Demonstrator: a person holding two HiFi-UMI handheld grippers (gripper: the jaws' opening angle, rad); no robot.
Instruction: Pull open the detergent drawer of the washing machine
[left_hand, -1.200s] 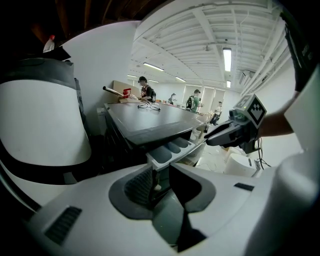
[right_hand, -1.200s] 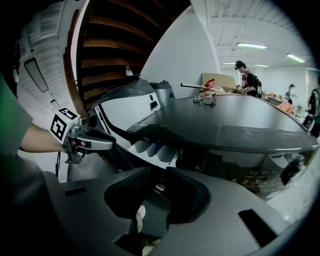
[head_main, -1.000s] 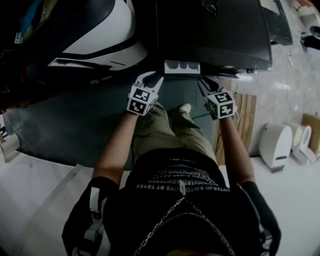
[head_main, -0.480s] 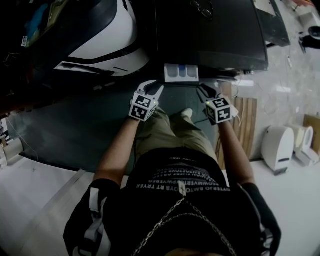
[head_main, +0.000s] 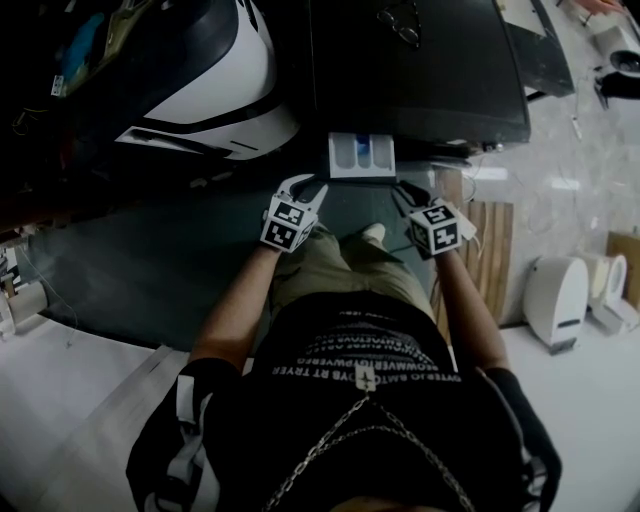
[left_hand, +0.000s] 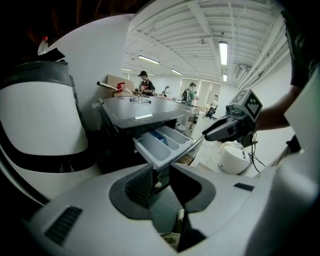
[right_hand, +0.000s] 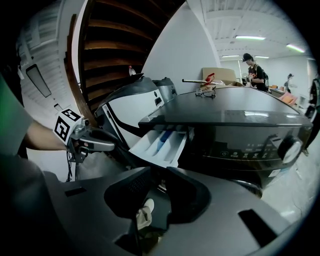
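Most of the job looked done: the detergent drawer (head_main: 362, 157) stood well out from the washing machine (head_main: 420, 70), its compartments exposed. The left gripper (head_main: 308, 185) and right gripper (head_main: 408, 188) hung just beneath it, jaws parted, holding nothing.

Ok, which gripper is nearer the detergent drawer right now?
Right, but only narrowly. The right gripper sits just off the front right corner of the detergent drawer. The left gripper flanks its front left corner with a slightly wider gap.
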